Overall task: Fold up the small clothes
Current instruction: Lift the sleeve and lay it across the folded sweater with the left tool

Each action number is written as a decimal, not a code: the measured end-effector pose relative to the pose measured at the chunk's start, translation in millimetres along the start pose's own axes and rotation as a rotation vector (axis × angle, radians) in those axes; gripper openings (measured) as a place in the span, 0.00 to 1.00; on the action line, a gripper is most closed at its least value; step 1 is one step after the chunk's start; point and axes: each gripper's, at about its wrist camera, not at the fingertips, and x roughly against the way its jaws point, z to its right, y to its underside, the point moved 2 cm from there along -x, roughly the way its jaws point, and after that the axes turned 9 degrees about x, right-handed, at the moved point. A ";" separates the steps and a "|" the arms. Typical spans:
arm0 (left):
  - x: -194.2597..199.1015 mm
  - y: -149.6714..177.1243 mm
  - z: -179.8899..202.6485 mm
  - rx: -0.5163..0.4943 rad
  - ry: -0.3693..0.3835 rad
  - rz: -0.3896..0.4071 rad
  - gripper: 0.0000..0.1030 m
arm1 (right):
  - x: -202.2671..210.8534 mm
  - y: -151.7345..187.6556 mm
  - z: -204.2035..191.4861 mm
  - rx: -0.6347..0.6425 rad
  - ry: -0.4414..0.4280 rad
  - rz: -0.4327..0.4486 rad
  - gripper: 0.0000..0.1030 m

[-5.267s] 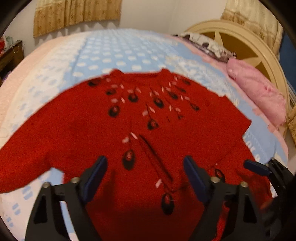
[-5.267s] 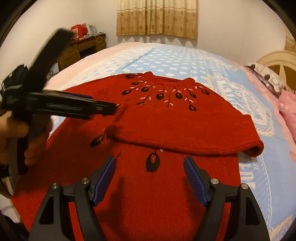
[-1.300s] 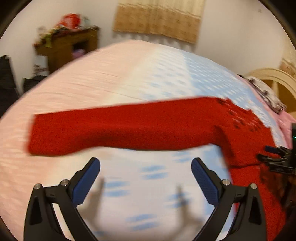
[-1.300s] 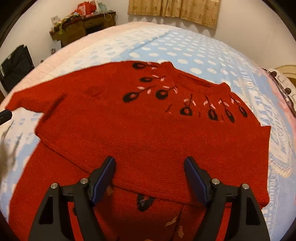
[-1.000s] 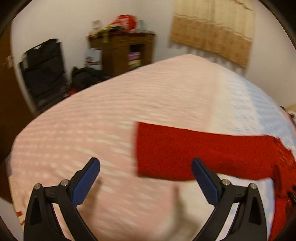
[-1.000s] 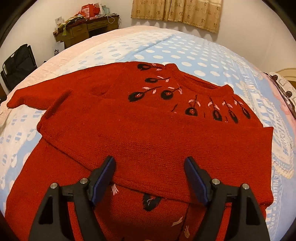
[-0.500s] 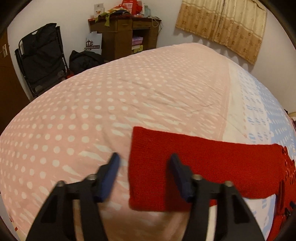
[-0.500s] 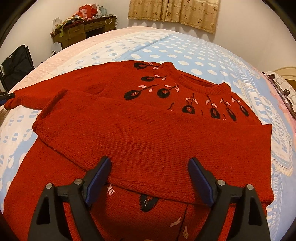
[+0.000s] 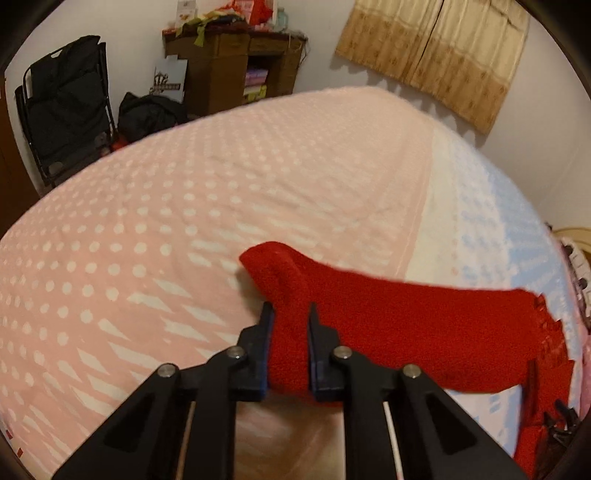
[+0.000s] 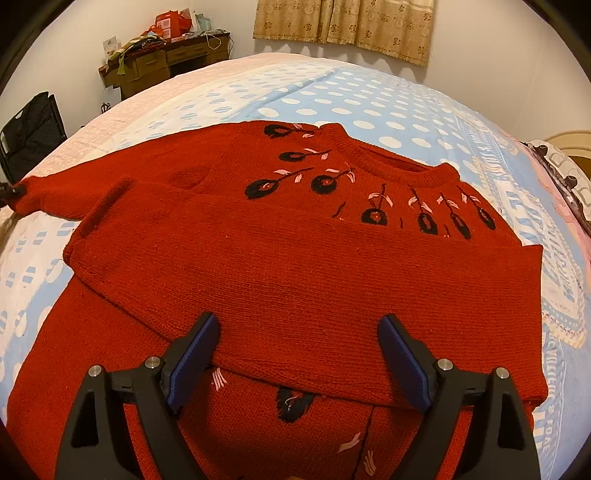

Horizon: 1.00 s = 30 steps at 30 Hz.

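A red knit sweater [image 10: 295,266] with black and pink flower embroidery lies flat on the bed. One sleeve is folded across its chest. The other sleeve [image 9: 406,325] stretches out to the left over the pink bedding. My left gripper [image 9: 290,321] is shut on that sleeve's cuff end, which bunches up between the pads. In the right wrist view the left gripper's tip [image 10: 11,192] shows at the far left by the cuff. My right gripper [image 10: 299,343] is open above the folded sleeve's lower edge, holding nothing.
The bed cover [image 9: 184,229] is pink with white dots on the left and blue [image 10: 369,103] on the right. A wooden desk [image 9: 229,66] with clutter, a black folding chair [image 9: 66,107] and a black bag [image 9: 147,114] stand beyond the bed. Curtains [image 10: 343,26] hang behind.
My left gripper swung left from the sweater body to the outstretched sleeve and closed on its cuff. The right gripper stayed open over the folded sleeve, shifting only slightly.
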 end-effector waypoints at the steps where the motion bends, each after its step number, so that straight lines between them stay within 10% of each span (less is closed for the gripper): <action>1: 5.0 -1.7 1.6 0.002 0.013 0.012 0.15 | 0.0 -0.1 -0.2 0.000 0.000 0.000 0.86; 30: 111.2 -25.0 185.7 -0.123 0.496 0.098 0.15 | 87.5 7.6 54.6 -0.101 0.035 0.129 0.86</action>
